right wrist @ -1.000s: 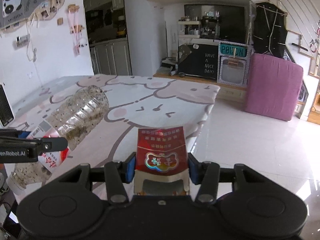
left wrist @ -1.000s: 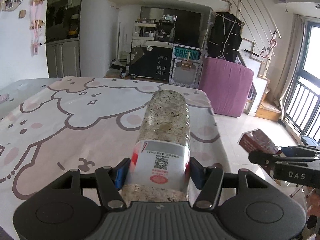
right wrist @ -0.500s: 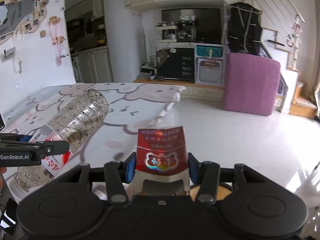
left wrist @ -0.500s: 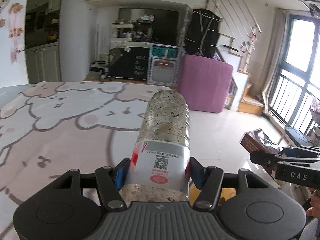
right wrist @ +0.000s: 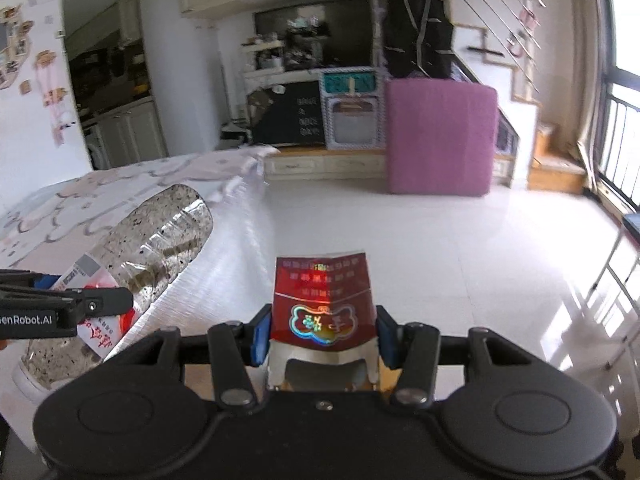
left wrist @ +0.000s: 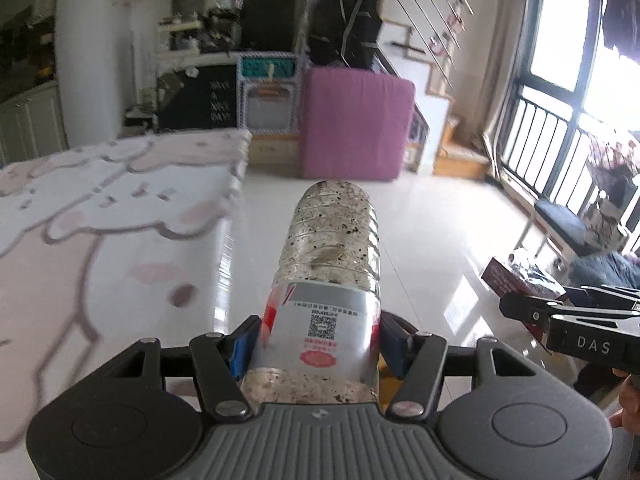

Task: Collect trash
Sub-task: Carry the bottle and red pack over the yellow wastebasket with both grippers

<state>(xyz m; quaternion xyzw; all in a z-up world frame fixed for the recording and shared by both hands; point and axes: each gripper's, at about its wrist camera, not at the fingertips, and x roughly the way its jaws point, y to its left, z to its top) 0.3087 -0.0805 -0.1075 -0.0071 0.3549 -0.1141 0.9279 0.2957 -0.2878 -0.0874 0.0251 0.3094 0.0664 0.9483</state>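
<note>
Left wrist view is swinging off the bed [left wrist: 100, 216] toward open floor, both jaws gripping trash: left gripper [left wrist: 318, 344] the bottle [left wrist: 330, 264], right gripper [right wrist: 322, 334] the red packet [right wrist: 322, 296], heading for disposal.

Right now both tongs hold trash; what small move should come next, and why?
Probably carry both on over the floor and look for a bin. The left tongs grip the bottle, the right tongs grip the red pack, and no bin is in view.

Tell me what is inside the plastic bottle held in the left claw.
The clear plastic bottle shows dark specks stuck all over its inner wall and a brownish smear. No liquid shows. The label hides the middle section, and the cap end is out of sight.
</note>
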